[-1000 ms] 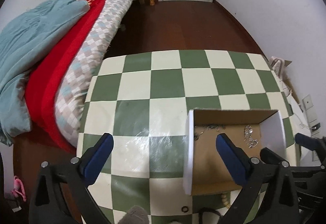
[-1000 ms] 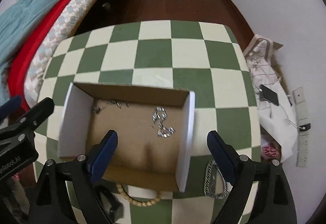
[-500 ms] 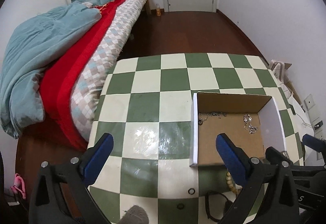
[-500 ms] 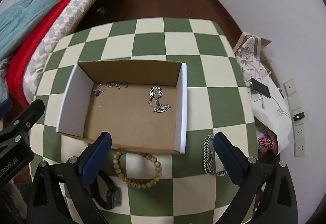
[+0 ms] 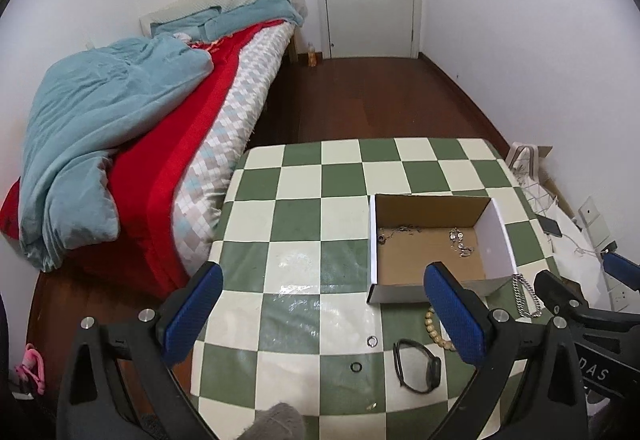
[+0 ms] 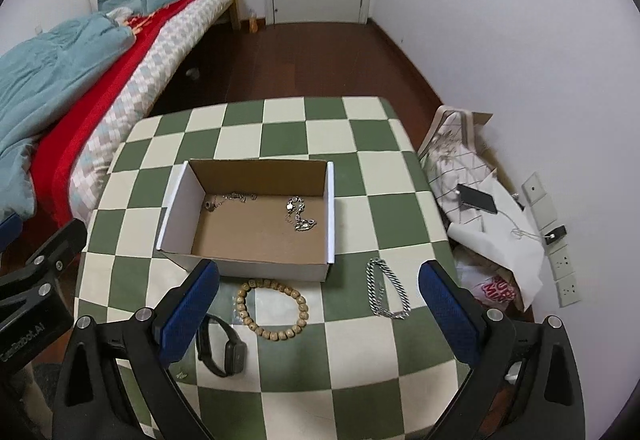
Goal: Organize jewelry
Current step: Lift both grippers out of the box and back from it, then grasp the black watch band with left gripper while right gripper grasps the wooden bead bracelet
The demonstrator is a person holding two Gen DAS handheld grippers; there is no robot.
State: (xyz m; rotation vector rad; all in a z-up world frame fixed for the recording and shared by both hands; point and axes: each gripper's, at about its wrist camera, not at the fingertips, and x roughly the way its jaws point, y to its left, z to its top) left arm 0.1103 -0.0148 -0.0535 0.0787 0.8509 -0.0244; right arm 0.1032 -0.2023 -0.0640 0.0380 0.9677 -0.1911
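Holding both tools above the checkered tabletop [image 6: 280,120], you keep your left gripper [image 5: 324,316] and right gripper [image 6: 320,312] released, jaws wide and empty. The cardboard box [image 6: 256,236] already contains two silver chains [image 6: 298,216]. Just in front of it lie a wooden bead bracelet [image 6: 272,308], a silver link chain [image 6: 388,294] and a black watch [image 6: 224,350].

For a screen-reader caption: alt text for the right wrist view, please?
An open cardboard box holding two silver chains sits on a checkered table; a bead bracelet, silver chain and black watch lie nearer, between the open right tool.
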